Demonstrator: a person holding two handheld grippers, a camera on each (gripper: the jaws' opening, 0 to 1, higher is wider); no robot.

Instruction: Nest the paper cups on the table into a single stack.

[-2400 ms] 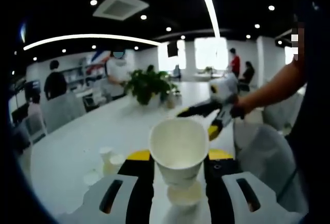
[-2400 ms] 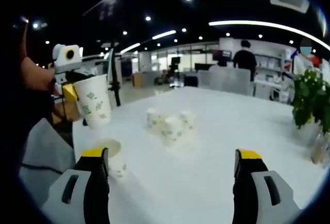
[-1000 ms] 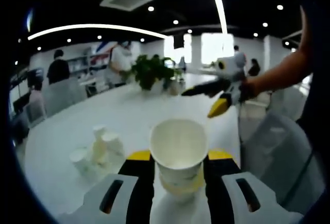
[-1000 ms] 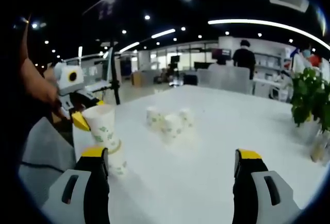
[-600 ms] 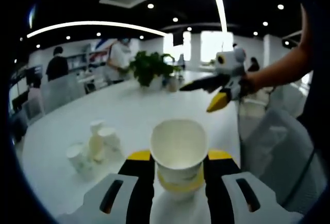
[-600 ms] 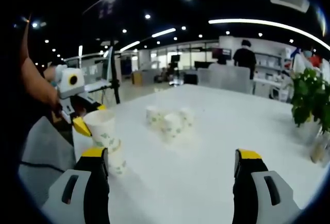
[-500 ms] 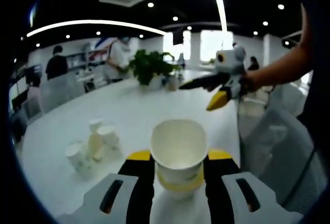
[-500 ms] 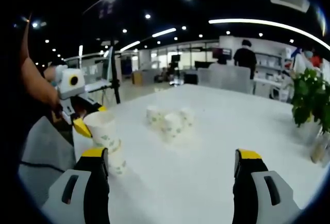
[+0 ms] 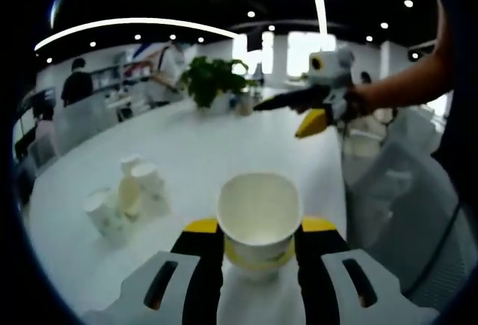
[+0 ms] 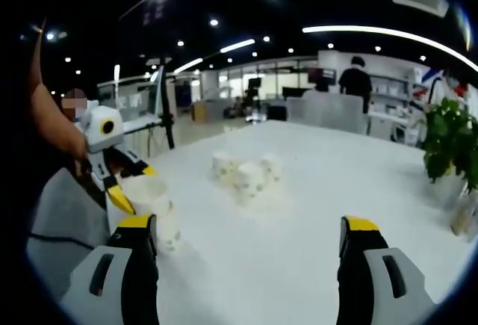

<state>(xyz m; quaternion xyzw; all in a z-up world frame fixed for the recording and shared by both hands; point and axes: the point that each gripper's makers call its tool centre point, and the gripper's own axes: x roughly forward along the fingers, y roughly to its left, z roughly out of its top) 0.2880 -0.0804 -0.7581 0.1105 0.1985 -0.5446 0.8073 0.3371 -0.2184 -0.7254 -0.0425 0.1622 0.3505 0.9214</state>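
In the left gripper view a white paper cup [image 9: 258, 213] sits mouth-up between my left gripper's [image 9: 259, 228] jaws, which are shut on it; its base is sunk into a second cup [image 9: 258, 256] standing on the white table [image 9: 202, 146]. The right gripper view shows that same left gripper [image 10: 127, 183] at the table's near left corner, low over the nested pair of cups [image 10: 158, 217]. A cluster of several loose patterned cups [image 9: 125, 199] [image 10: 246, 173] stands mid-table. My right gripper [image 10: 250, 254] is open and holds nothing; it hovers over the table [image 9: 314, 112].
A potted plant [image 9: 210, 78] [image 10: 450, 146] and small bottles stand at the far end of the table. Grey chairs [image 9: 388, 198] line the near edge. A person's arm [image 9: 403, 93] reaches in. People stand in the office behind.
My left gripper has lowered its cup from mid-air into the cup on the table corner, and it has dropped lower since. The right gripper has stayed put, open.
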